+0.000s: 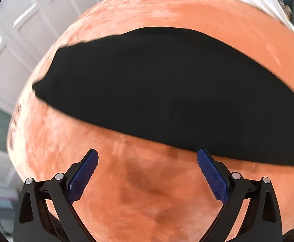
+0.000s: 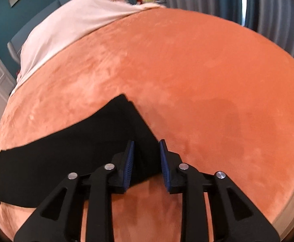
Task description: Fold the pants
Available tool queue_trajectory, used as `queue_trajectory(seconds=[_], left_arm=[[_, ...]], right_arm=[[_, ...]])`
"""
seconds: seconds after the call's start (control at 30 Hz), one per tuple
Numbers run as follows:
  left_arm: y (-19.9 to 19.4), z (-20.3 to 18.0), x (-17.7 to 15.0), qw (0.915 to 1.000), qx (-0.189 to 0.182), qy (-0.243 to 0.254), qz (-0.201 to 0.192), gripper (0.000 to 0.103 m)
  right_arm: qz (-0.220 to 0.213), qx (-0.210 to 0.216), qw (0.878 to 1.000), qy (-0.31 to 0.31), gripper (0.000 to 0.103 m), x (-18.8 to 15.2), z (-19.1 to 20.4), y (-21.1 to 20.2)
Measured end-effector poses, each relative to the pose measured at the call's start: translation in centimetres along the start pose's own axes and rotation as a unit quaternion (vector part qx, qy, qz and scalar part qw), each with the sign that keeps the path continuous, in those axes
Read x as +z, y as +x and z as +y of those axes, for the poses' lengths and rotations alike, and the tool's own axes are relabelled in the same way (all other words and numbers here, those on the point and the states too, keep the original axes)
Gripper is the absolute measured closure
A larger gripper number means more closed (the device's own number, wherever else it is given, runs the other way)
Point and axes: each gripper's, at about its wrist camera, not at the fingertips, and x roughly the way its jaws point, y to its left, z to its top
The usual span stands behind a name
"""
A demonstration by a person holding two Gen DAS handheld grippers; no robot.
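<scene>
Black pants lie folded lengthwise in a long strip on an orange plush blanket. My left gripper is wide open and empty, hovering over the blanket just short of the pants' near edge. In the right wrist view the pants run from the left edge to a corner near the middle. My right gripper is partly open, its blue pads straddling the pants' right end; the jaws are not closed on the cloth.
A white sheet covers the far part of the bed. White panelled doors stand to the left. Grey curtains hang behind the bed, with a teal wall at far left.
</scene>
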Motion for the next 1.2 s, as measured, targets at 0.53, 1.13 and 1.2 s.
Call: queue_trajectory(seconds=[0.53, 1.13, 1.2], left_arm=[[7.6, 22.4, 4.7, 0.9373, -0.14, -0.319, 0.016, 0.006], [6.9, 19.7, 9.2, 0.9631, -0.077, -0.257, -0.011, 0.092], [5.0, 19.5, 9.2, 0.9668, -0.083, -0.241, -0.017, 0.092]], right_arm=[[0.047, 0.075, 0.99, 0.114, 0.034, -4.9, 1.0, -0.6], [0.017, 0.133, 0.96, 0.246, 0.093, -1.5, -0.2, 1.2], [0.015, 0.143, 0.96, 0.238, 0.093, -1.0, -0.6, -0.5]])
